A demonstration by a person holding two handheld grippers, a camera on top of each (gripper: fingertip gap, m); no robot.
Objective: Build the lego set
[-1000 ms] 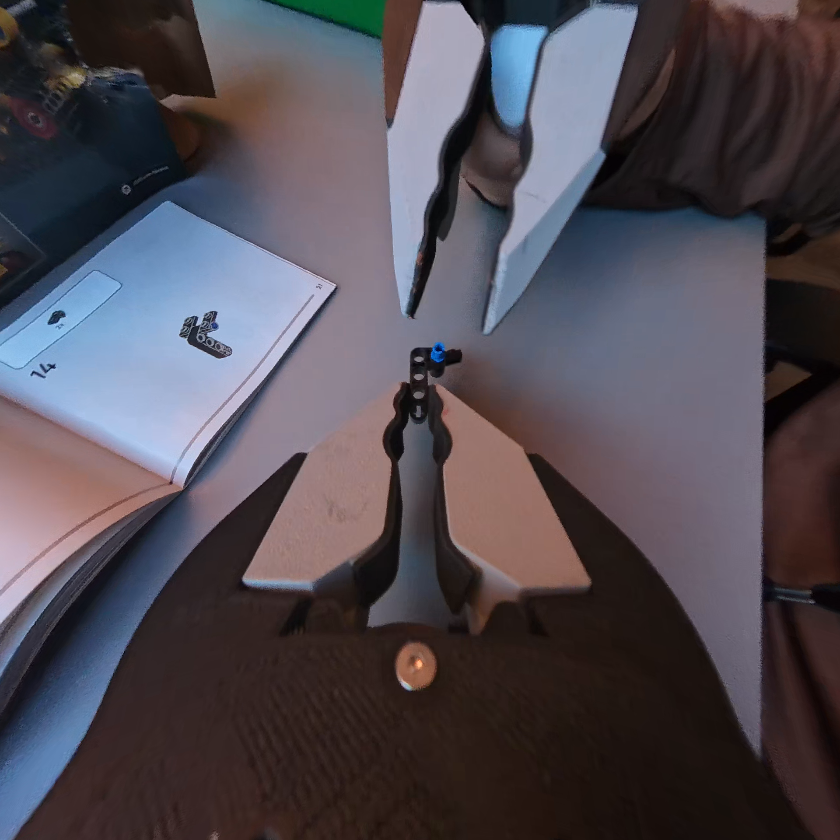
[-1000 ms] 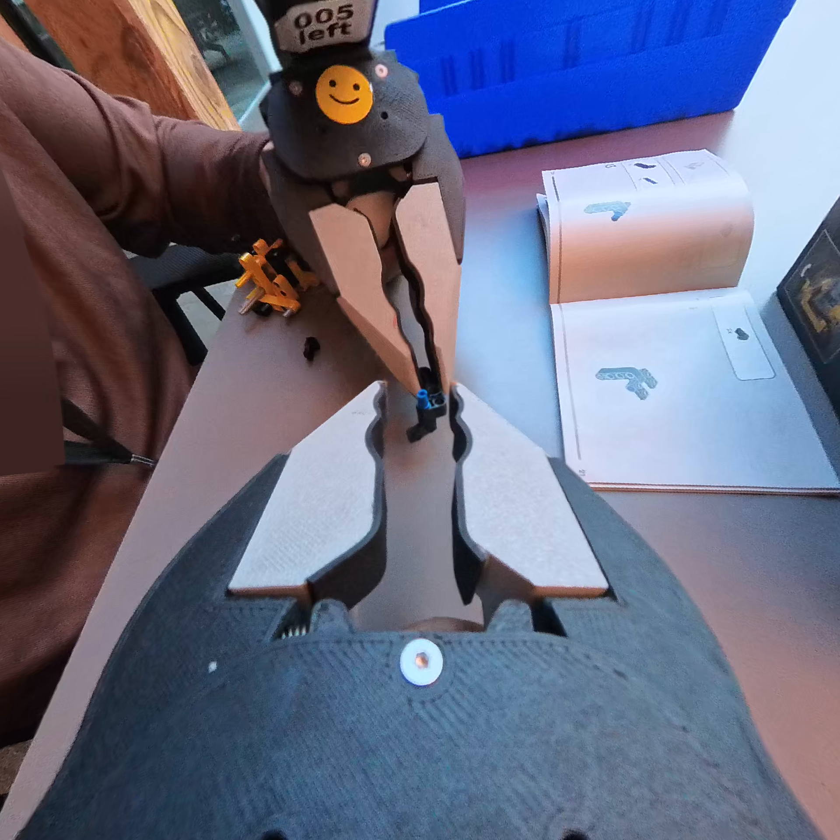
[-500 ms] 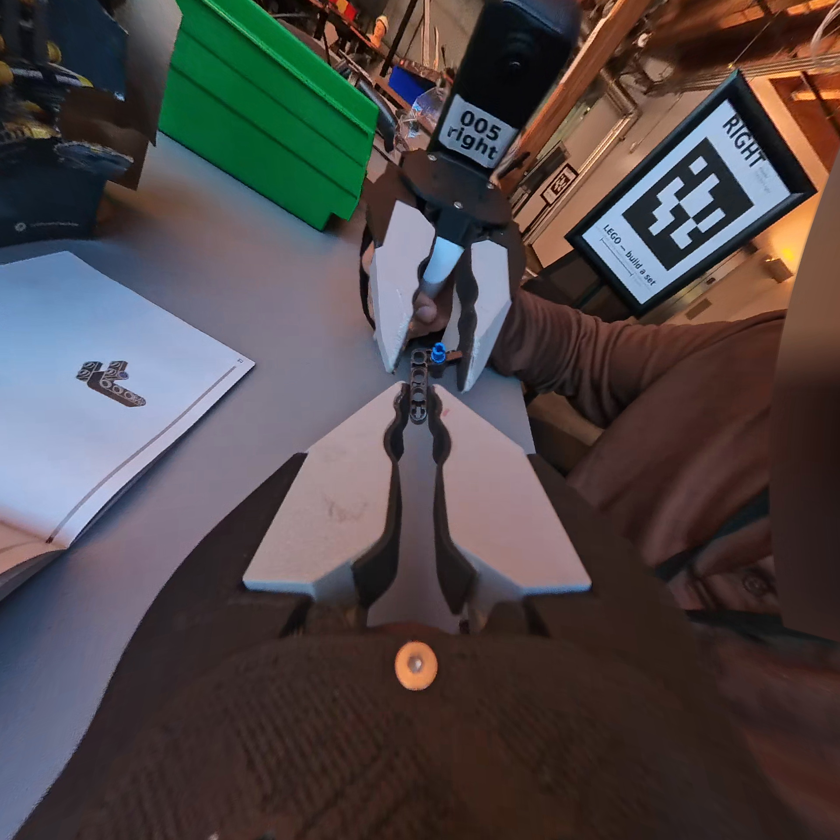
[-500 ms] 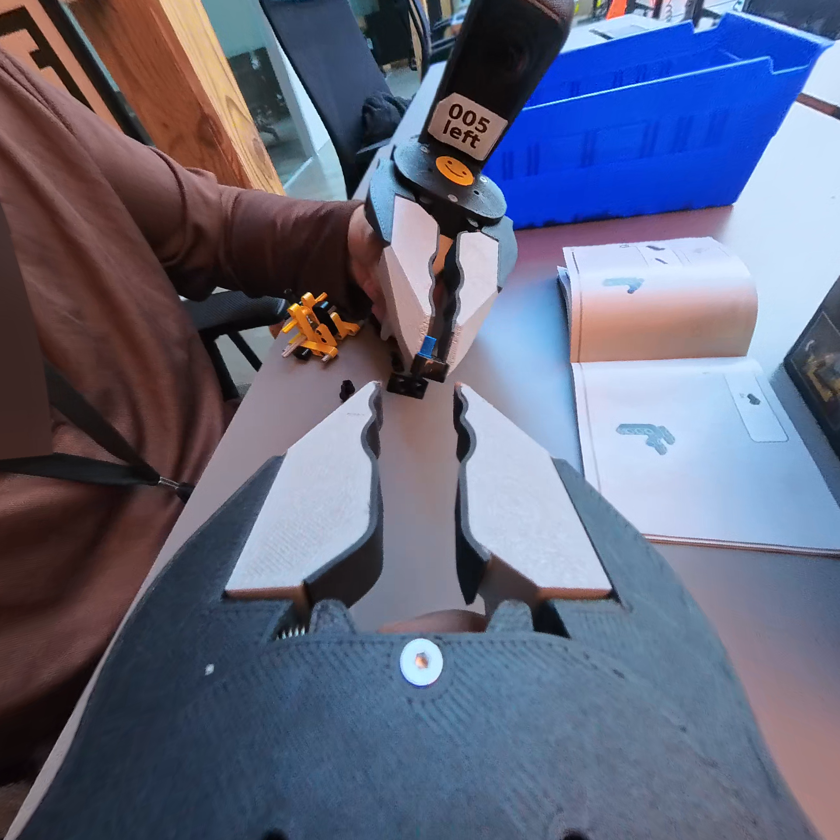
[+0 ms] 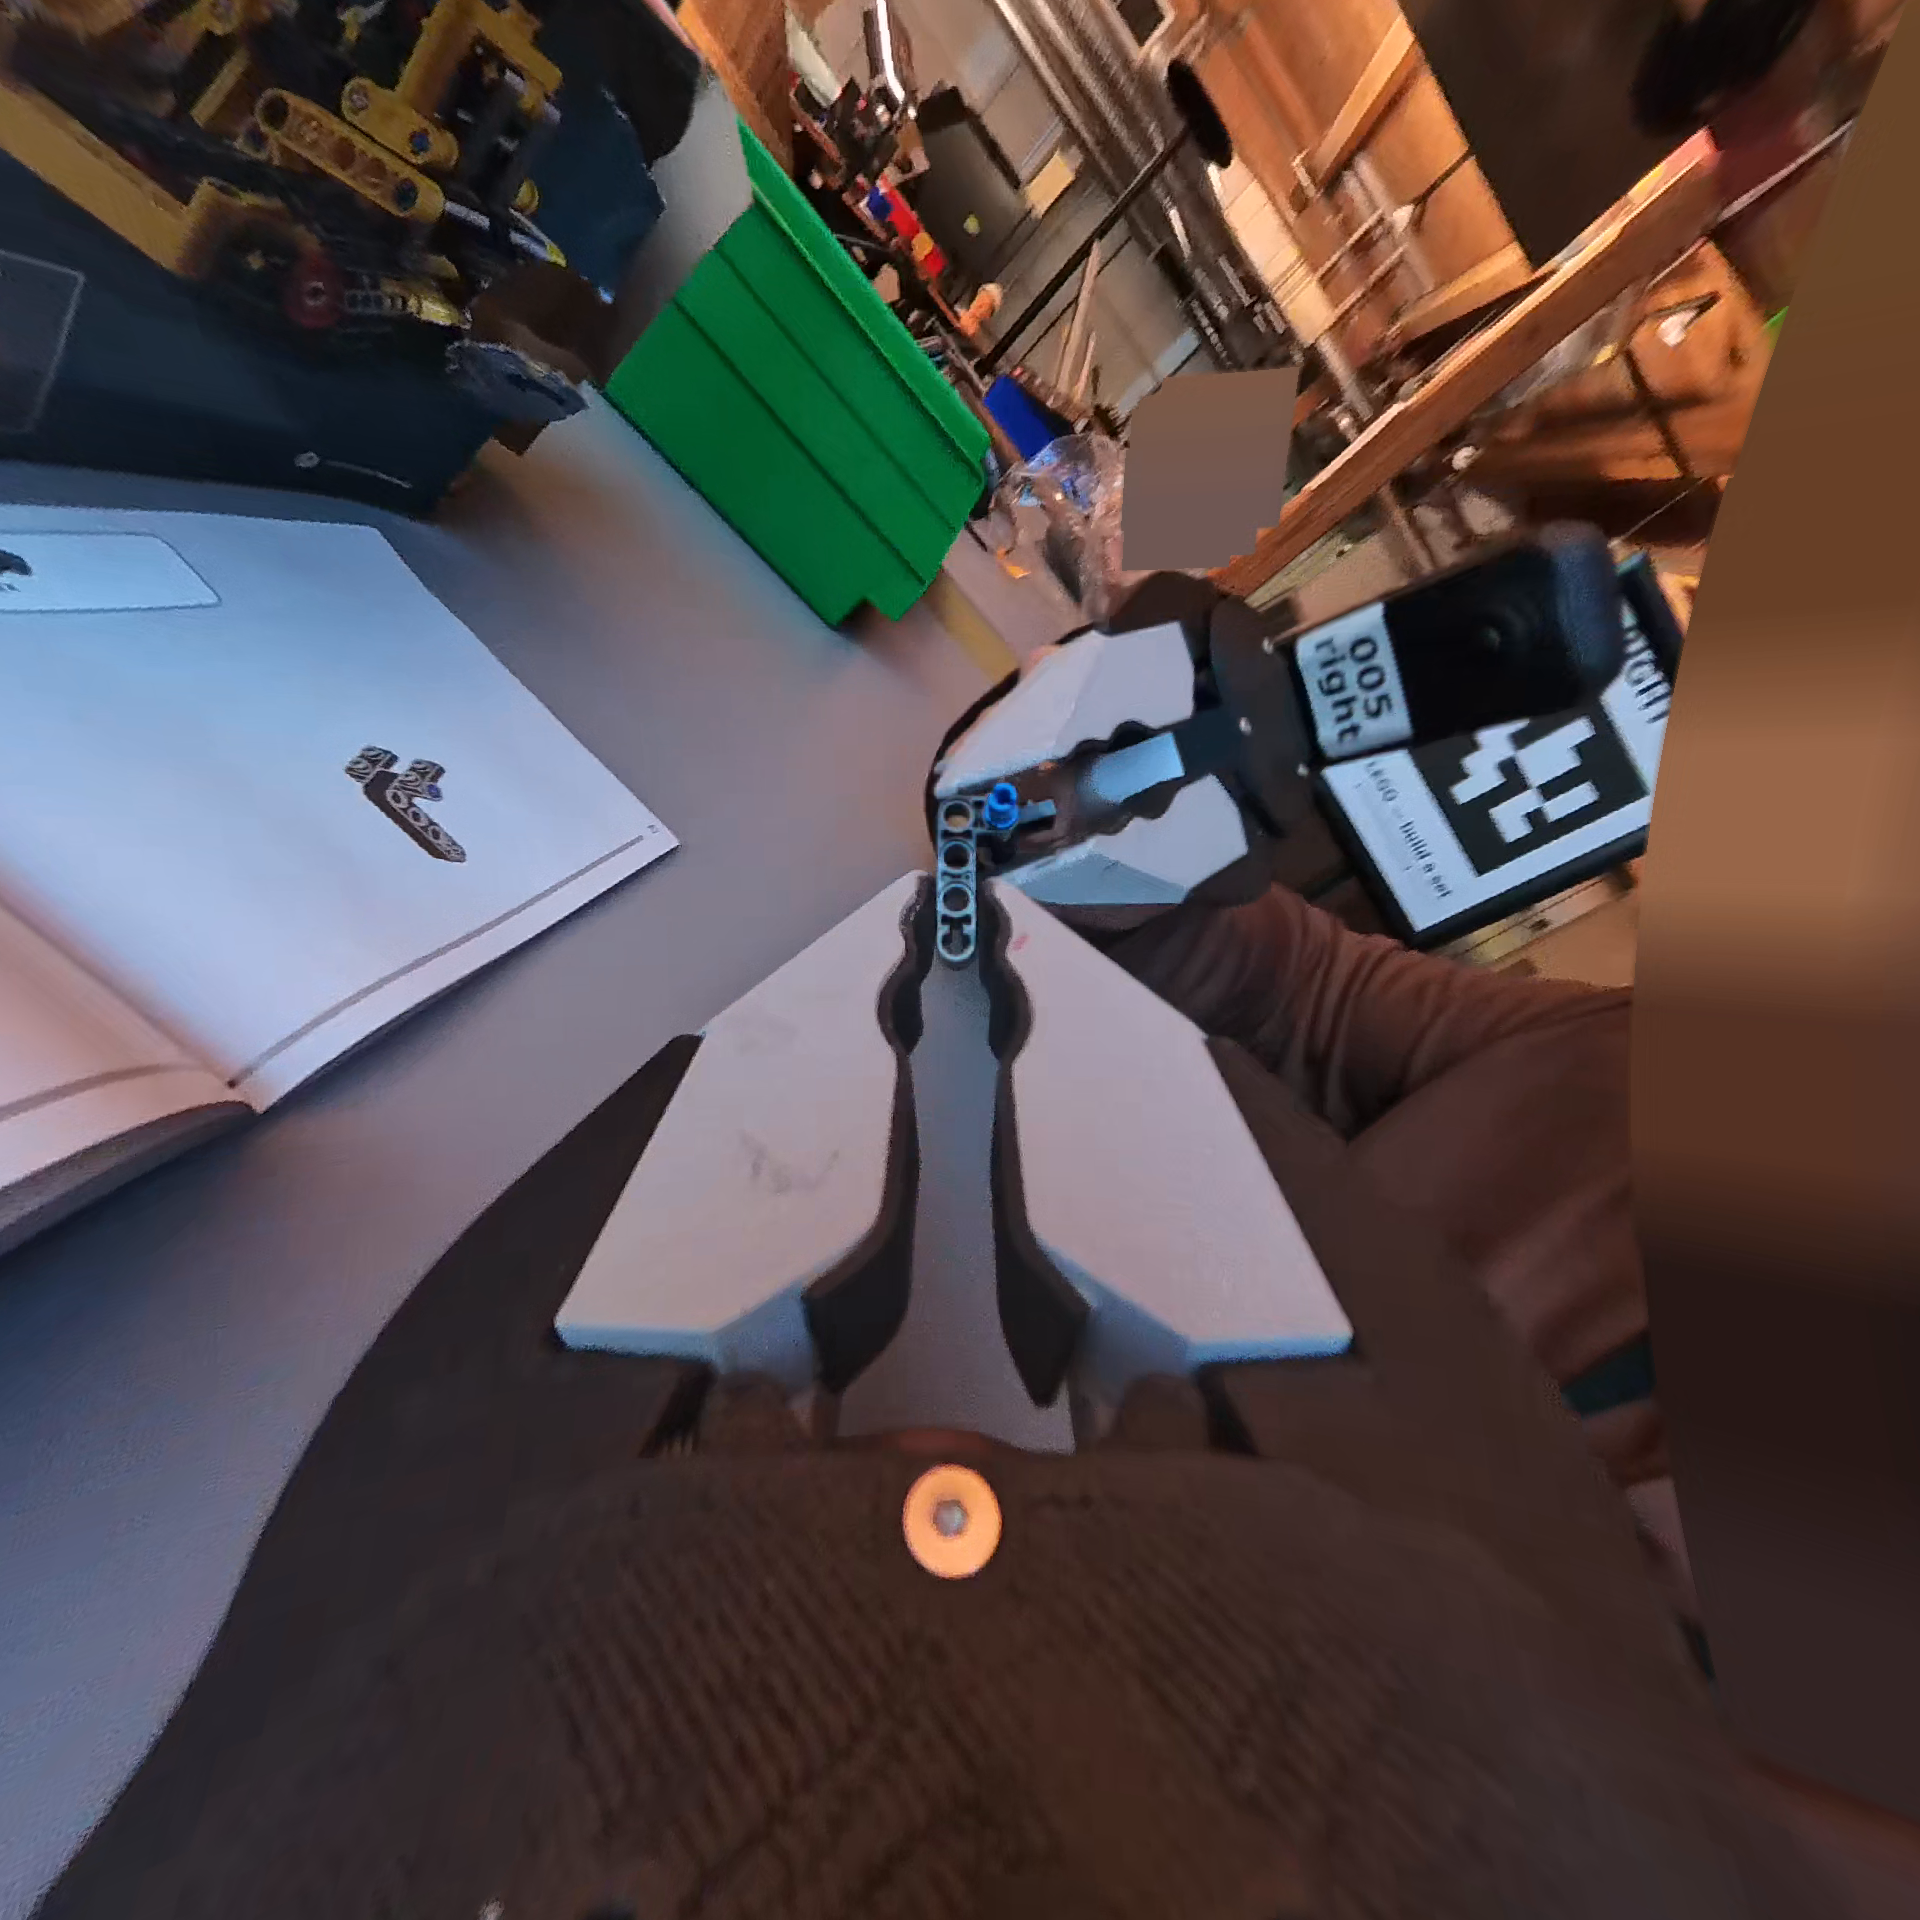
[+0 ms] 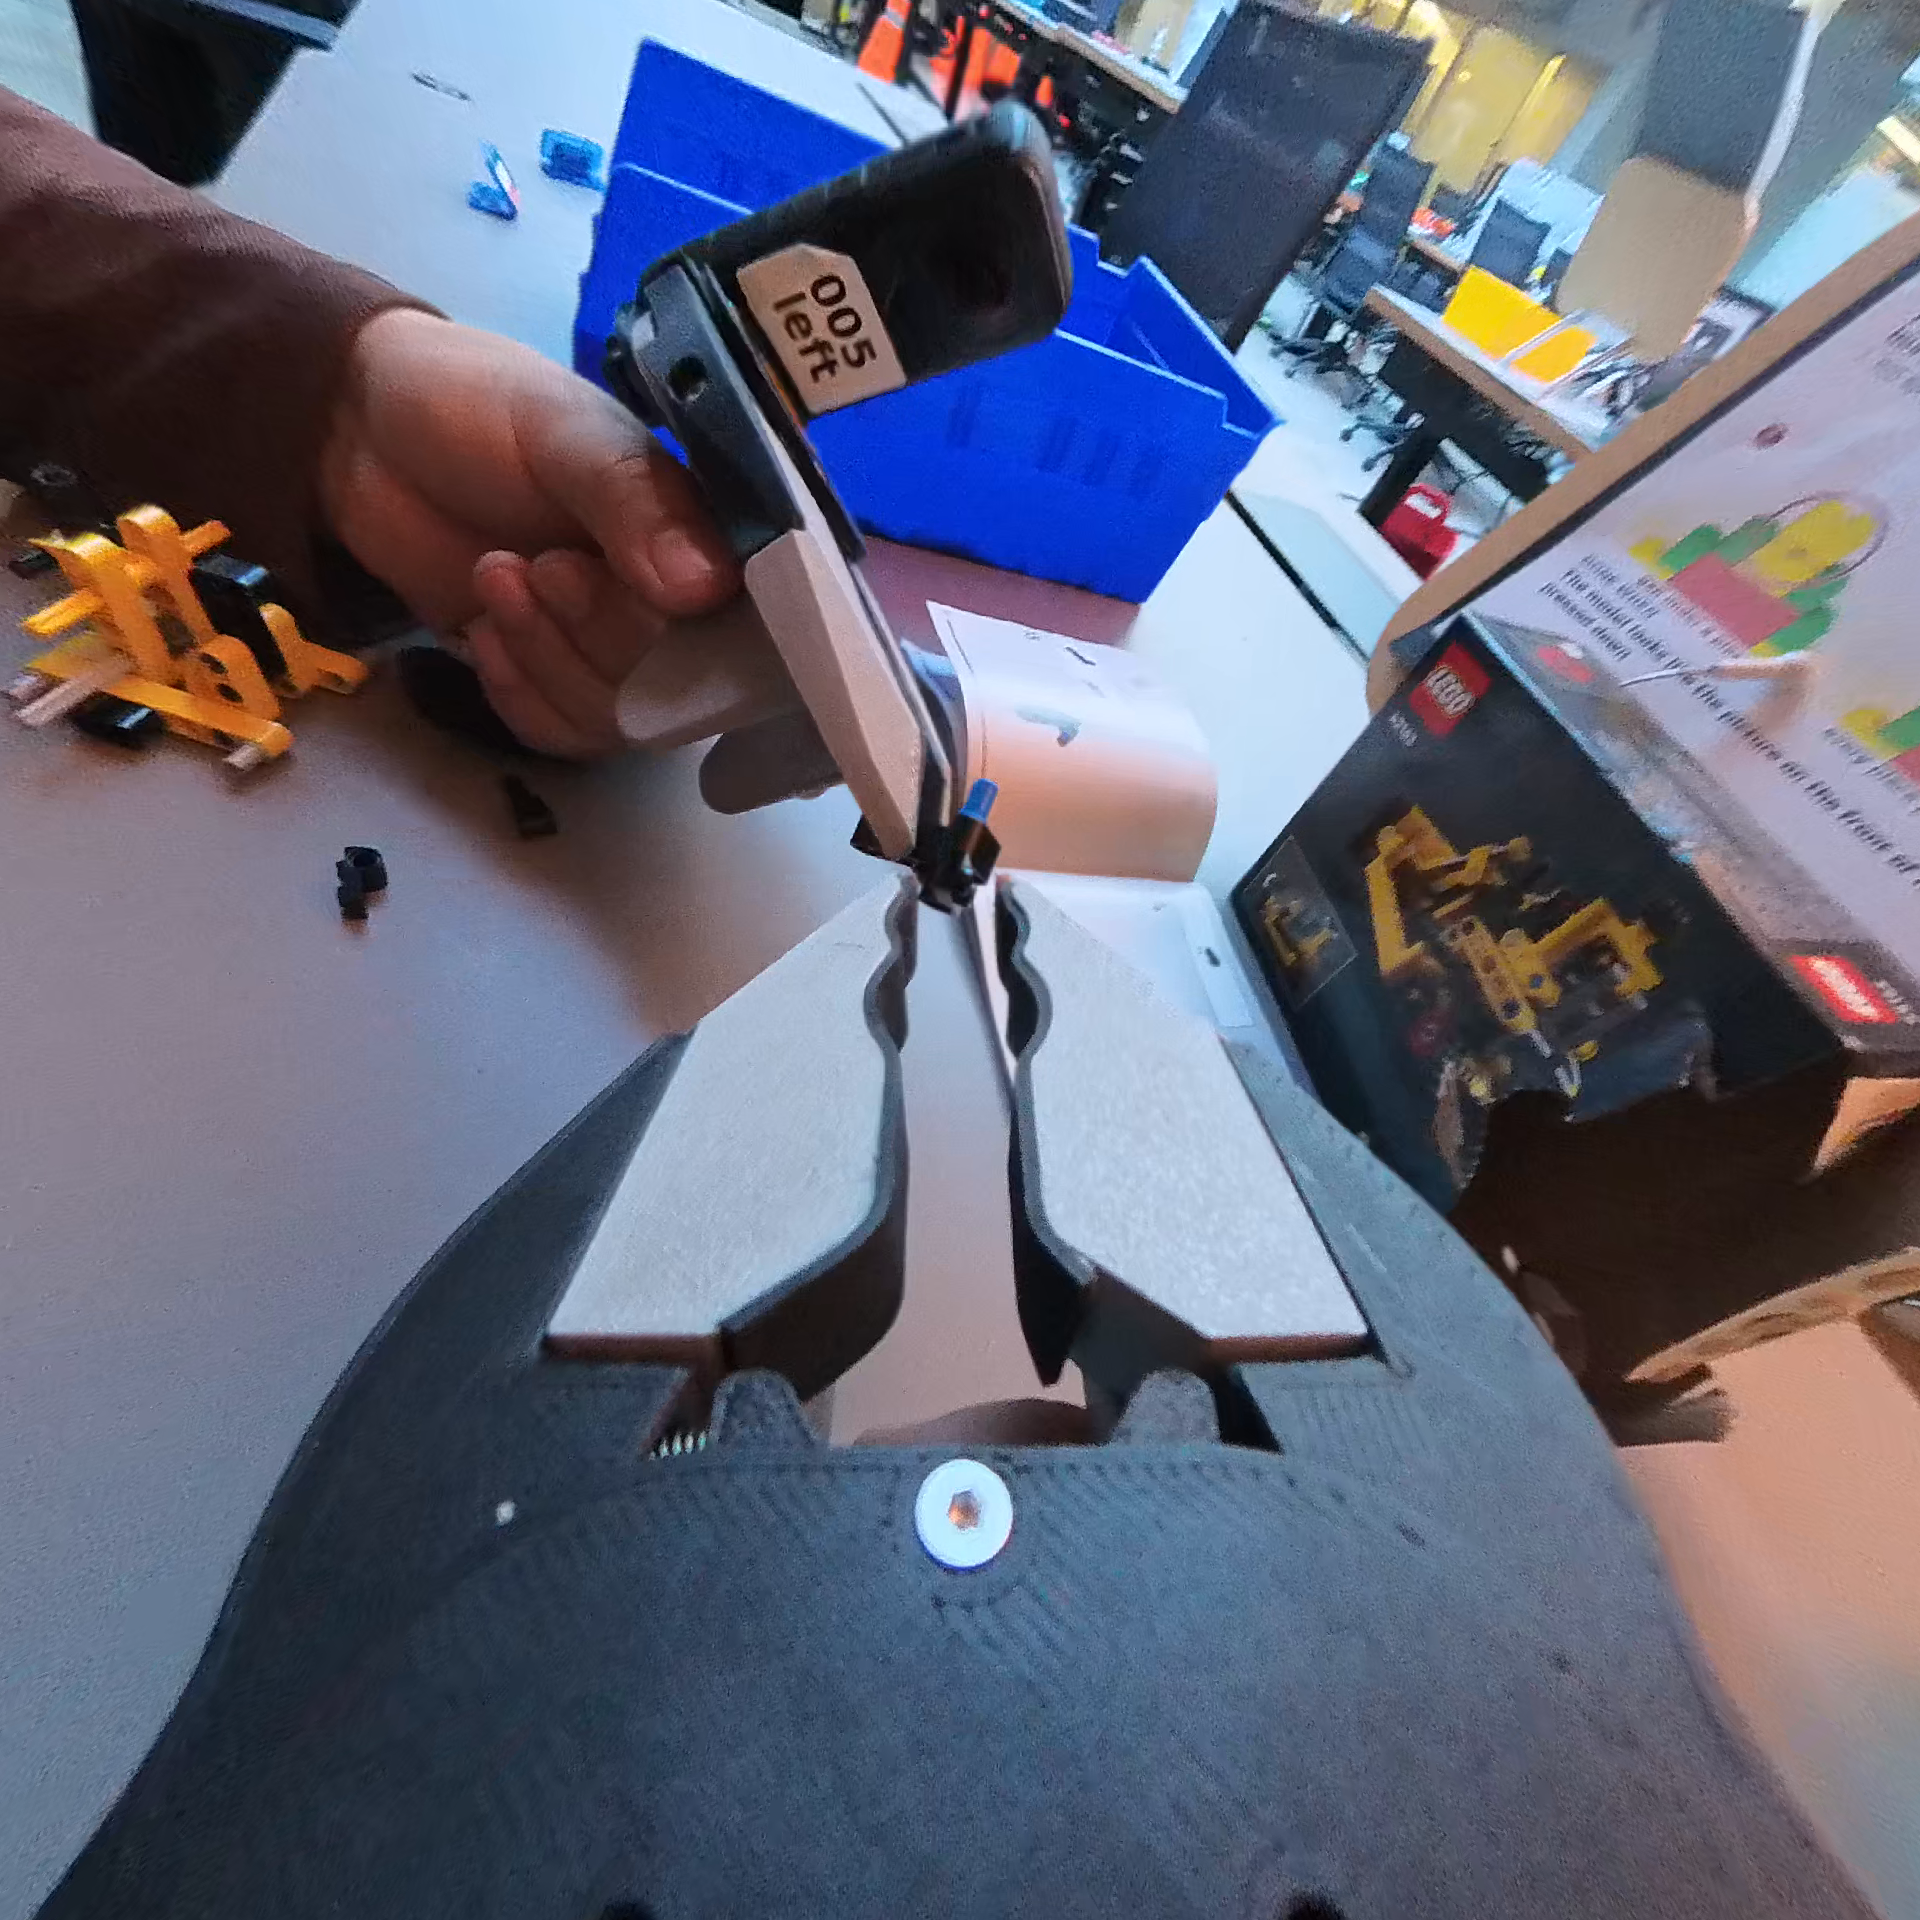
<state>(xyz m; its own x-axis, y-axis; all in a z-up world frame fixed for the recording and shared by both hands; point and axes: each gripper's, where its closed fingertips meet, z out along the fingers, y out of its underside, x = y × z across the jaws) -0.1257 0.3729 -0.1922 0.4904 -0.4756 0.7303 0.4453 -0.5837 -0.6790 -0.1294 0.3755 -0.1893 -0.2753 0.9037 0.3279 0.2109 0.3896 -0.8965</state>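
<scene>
The left gripper (image 5: 956, 914) is closed on the lower end of a dark L-shaped Technic beam (image 5: 957, 871), which stands up from its fingertips with a blue pin (image 5: 1000, 802) plugged into the short arm at the top. Just beyond the beam, the right gripper (image 5: 1013, 821) comes in sideways, its fingers bracketing the short arm and the blue pin; in its own wrist view the tips sit narrowly apart right under the beam, and whether they actually press on the part cannot be told. Left of the beam in the left wrist view, the open instruction booklet (image 5: 312, 790) lies flat on the grey table (image 5: 748, 644), a page showing a drawing of the same L-shaped piece. Farther beyond the beam on that side, a green bin (image 5: 810, 416) stands on the table, and the Lego box (image 5: 208, 312) rests behind the booklet. In the right wrist view, a hand (image 6: 499, 520) holds the left gripper from the left of the beam; farther left on the table sit a small black connector (image 6: 360, 878) and a yellow Technic subassembly (image 6: 166, 644). Behind the beam stands a blue bin (image 6: 987, 416).
</scene>
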